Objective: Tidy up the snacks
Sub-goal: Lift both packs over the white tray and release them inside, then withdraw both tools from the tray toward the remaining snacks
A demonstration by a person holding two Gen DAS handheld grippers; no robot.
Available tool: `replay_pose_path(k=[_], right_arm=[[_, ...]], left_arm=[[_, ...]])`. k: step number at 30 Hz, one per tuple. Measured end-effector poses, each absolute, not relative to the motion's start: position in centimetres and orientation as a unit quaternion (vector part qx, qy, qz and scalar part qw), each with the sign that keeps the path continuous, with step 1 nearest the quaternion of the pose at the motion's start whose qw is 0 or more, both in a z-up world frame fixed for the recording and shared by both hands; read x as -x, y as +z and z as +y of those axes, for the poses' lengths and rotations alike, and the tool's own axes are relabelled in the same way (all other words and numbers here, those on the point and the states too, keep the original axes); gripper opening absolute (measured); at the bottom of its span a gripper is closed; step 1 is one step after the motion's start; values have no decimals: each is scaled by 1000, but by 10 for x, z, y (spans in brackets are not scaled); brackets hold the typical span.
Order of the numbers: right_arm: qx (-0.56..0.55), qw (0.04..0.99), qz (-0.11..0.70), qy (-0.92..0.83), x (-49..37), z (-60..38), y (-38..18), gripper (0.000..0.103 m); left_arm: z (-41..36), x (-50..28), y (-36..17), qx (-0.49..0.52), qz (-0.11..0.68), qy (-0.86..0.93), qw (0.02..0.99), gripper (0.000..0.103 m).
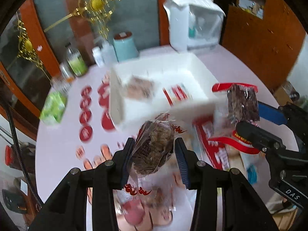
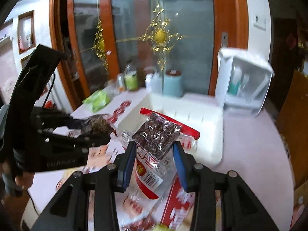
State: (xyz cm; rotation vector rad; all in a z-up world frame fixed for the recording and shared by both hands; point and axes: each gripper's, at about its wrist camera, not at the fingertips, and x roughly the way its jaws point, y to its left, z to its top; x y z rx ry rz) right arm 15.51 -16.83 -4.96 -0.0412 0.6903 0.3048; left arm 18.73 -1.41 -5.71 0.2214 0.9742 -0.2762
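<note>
My left gripper (image 1: 154,152) is shut on a clear packet of brown snack (image 1: 154,150) and holds it above the table, just before the white bin (image 1: 194,73). It also shows in the right wrist view (image 2: 96,126). My right gripper (image 2: 154,154) is shut on a red-edged packet of dark snack (image 2: 156,134) near the bin's (image 2: 209,134) front corner. That packet shows in the left wrist view (image 1: 241,104). Two snack packets (image 1: 140,88) lie inside the bin.
Round red snack packs (image 1: 85,115) lie left of the bin on the pale table (image 1: 57,144). A green pack (image 1: 53,107), bottles (image 1: 76,59), a teal cup (image 1: 125,46) and a white dispenser (image 1: 194,23) stand at the back. Red-and-white packets (image 1: 215,144) lie at the front.
</note>
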Motion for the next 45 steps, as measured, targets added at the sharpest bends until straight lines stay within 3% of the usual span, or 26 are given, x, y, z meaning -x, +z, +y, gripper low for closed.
replay_pose_path(k=[8, 23, 25, 26, 27, 31, 45], right_arm=[[9, 936, 338, 101, -225, -176, -50, 41], [22, 919, 392, 46, -292, -182, -98, 42], [11, 914, 402, 48, -297, -184, -101, 42], [5, 913, 405, 50, -298, -186, -103, 43], [-2, 912, 408, 49, -299, -188, -104, 46], [-13, 909, 413, 49, -296, -192, -106, 54], [-9, 911, 409, 58, -259, -183, -93, 54]], left_arm=[[-21, -253, -40, -78, 438, -112, 888, 41], [-28, -330, -97, -53, 478, -76, 873, 43], [-27, -337, -102, -47, 484, -68, 871, 52], [-27, -339, -103, -43, 484, -69, 871, 72], [-26, -341, -104, -39, 483, -72, 872, 85], [-25, -343, -104, -44, 479, -61, 875, 86], [-19, -304, -85, -50, 470, -57, 880, 86]])
